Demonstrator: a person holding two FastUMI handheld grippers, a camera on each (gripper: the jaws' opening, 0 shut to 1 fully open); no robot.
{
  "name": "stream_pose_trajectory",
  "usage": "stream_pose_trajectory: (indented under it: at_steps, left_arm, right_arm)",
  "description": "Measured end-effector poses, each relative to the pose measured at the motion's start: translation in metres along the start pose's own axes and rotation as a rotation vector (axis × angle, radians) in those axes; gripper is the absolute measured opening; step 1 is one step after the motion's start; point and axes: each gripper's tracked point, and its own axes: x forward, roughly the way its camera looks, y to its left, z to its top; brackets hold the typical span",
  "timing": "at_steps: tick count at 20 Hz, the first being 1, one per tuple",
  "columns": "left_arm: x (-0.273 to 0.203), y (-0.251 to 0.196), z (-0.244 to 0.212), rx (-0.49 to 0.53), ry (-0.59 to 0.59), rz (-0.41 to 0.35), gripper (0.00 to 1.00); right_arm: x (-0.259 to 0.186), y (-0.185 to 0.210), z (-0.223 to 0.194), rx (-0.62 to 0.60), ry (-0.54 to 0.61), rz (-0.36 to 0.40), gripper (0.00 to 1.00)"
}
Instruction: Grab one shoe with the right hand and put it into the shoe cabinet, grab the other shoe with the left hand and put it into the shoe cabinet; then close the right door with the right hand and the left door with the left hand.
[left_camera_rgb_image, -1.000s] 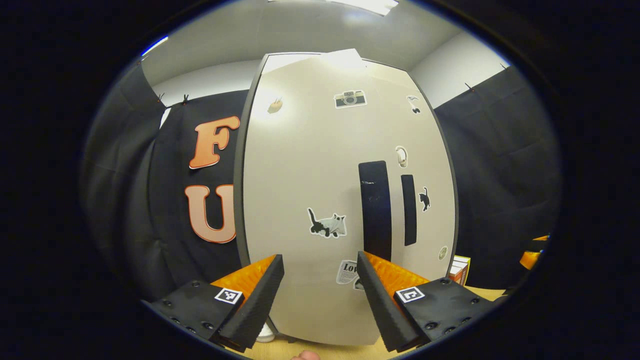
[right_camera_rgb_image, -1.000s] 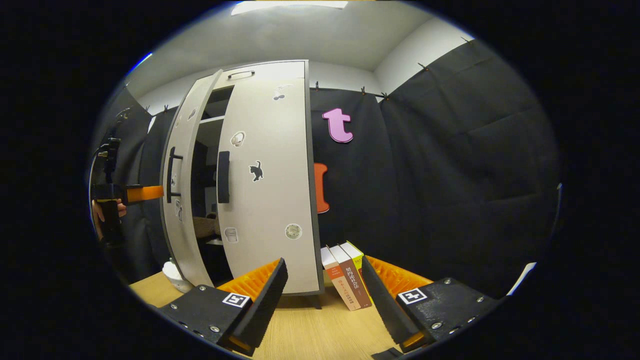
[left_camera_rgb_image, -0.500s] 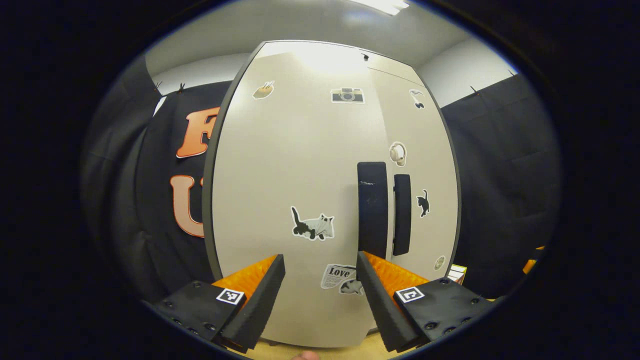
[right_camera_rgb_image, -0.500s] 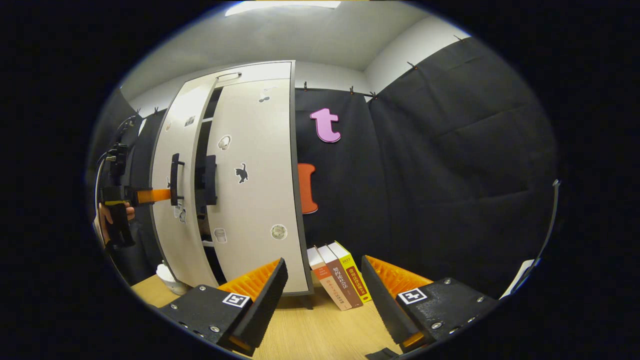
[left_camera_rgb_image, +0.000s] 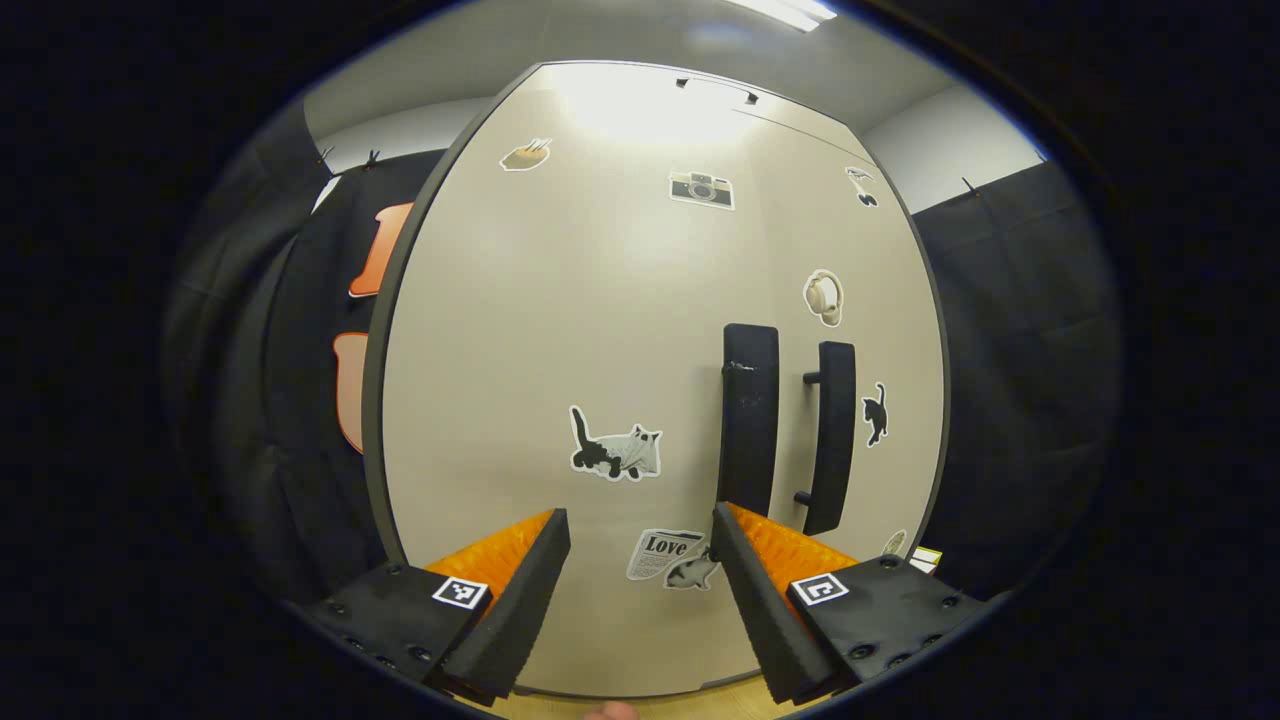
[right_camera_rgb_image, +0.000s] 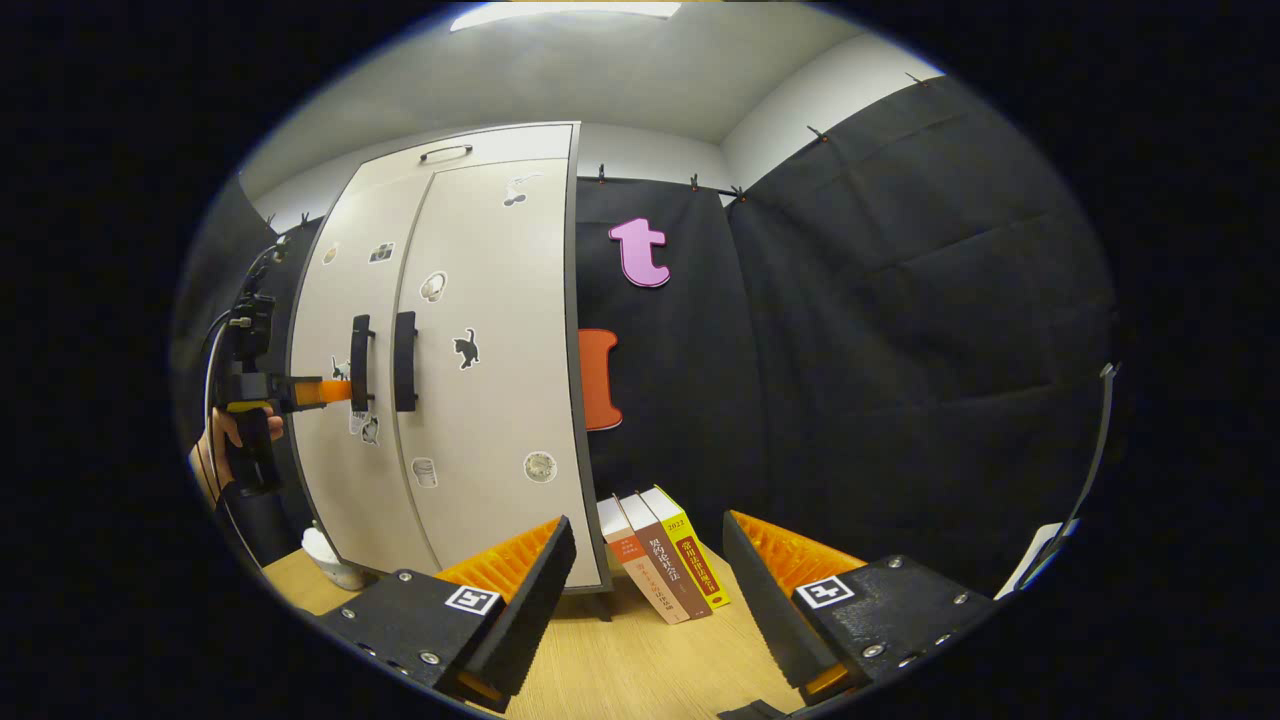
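Closing looks done: both shoe cabinet (right_camera_rgb_image: 480, 330) doors sit flush, left gripper (left_camera_rgb_image: 640, 560) jaws apart at left door (left_camera_rgb_image: 560, 380), right gripper (right_camera_rgb_image: 648, 565) jaws apart, empty, nothing left afaict.

One shoe cabinet (right_camera_rgb_image: 450, 350) standing on the worktop (right_camera_rgb_image: 620, 660), two doors: left door (left_camera_rgb_image: 560, 380), right door (left_camera_rgb_image: 850, 330). Two black bar handles (left_camera_rgb_image: 750, 410) sitting side by side. Three books (right_camera_rgb_image: 660, 555) leaning beside the cabinet. Nine stickers (left_camera_rgb_image: 615, 455) showing across both doors. Two grippers showing: left gripper (left_camera_rgb_image: 640, 590), right gripper (right_camera_rgb_image: 650, 600).
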Motion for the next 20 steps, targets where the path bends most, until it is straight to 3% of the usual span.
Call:
stream_pose_trajectory:
  at_steps: [5,12,20]
  left_arm:
    - [-0.003,0.000,-0.002,-0.001,0.020,0.017,0.96]
    - [-0.032,-0.006,0.016,-0.003,-0.043,-0.002,0.96]
    - [-0.075,0.007,0.014,0.034,-0.063,0.054,0.96]
  right_arm:
    - [0.002,0.000,0.002,-0.010,0.002,0.004,0.92]
    - [0.007,0.023,0.001,-0.007,0.001,0.058,0.92]
    - [0.009,0.057,-0.008,0.017,0.011,0.134,0.92]
